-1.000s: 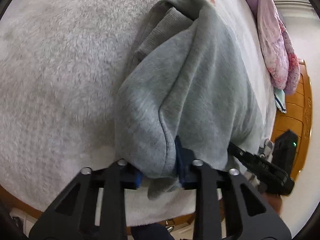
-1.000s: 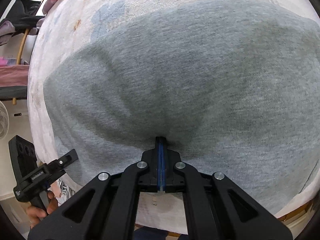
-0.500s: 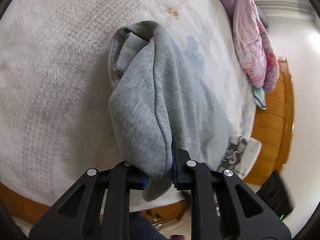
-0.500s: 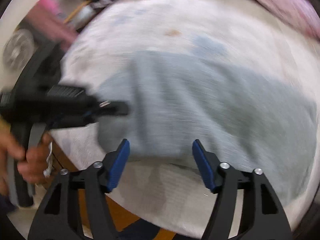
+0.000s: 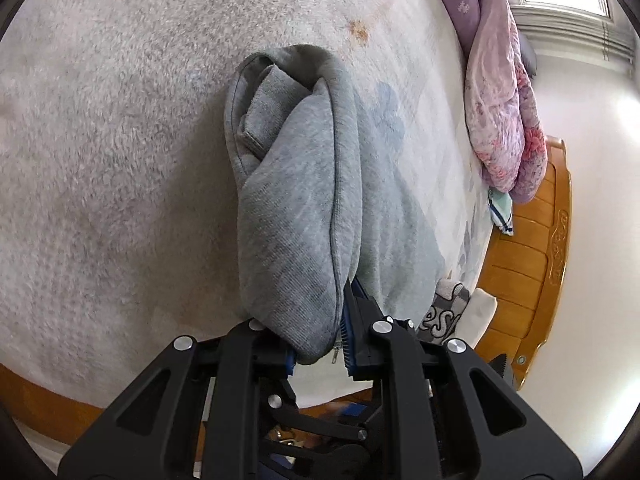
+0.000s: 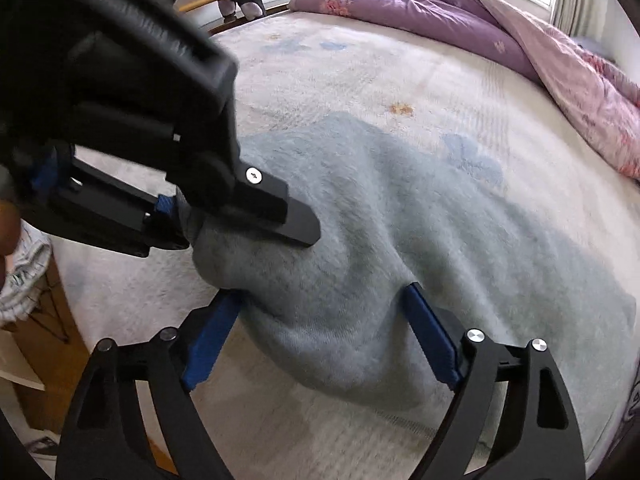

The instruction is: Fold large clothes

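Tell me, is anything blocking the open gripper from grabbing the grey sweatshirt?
Nothing visible blocks it. The right gripper is open with the grey sweatshirt bulging between its fingers. The left gripper, beside it, already pinches the same edge.

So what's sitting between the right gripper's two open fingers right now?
A bulge of the gray sweatshirt, seen in the right wrist view between the right gripper fingers.

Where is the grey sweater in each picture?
Left wrist view: the grey sweater hangs down the middle, bunched, pinched in the left gripper.
Right wrist view: it spreads across the centre of the bed, the open right gripper straddling its near edge.
Shared landmark: the pink and purple quilt, at the right in both.
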`<action>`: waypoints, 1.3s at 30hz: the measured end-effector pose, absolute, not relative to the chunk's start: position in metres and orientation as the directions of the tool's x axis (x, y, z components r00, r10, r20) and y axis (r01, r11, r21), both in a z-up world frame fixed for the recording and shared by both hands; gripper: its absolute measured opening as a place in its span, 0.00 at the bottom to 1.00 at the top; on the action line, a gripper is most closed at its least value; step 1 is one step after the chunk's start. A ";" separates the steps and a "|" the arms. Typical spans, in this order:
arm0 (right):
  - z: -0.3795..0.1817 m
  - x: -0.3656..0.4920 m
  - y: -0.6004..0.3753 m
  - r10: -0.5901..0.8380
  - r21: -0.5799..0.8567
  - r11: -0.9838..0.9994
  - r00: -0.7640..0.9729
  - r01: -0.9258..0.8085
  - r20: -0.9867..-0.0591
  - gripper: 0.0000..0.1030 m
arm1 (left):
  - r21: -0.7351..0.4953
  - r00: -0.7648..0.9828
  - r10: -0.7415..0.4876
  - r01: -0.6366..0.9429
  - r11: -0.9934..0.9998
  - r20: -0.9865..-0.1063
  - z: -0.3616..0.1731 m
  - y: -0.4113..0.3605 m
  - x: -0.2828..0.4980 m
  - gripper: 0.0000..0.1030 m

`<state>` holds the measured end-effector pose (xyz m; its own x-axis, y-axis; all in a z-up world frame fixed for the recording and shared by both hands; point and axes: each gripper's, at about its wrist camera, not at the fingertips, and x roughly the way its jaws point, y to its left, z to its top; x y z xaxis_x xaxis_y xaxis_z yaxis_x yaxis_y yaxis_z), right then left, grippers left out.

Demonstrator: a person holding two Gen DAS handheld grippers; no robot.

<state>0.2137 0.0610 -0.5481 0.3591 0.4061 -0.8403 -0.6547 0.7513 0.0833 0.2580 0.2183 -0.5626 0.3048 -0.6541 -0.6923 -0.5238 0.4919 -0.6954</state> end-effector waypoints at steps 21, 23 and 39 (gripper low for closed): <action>-0.552 0.249 0.055 0.393 0.198 0.829 0.293 -0.523 -0.872 0.19 | -0.742 0.413 -0.654 -0.564 0.363 -0.634 -0.544 0.232 0.253 0.17; -0.546 0.255 0.044 0.446 0.290 0.830 0.253 -0.477 -0.859 0.17 | -0.761 0.434 -0.653 -0.533 0.369 -0.621 -0.531 0.233 0.252 0.17; -0.494 0.299 -0.101 0.779 0.846 0.515 0.338 0.137 -0.529 0.13 | -0.558 0.404 -0.390 -0.512 0.653 -0.827 -0.486 0.217 0.277 0.51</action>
<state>0.2987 -0.1014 -0.4938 0.3385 0.7785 -0.5286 0.1366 0.5151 0.8462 0.2774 0.2169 -0.4858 0.4041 -0.3899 -0.8275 -0.5124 0.6528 -0.5579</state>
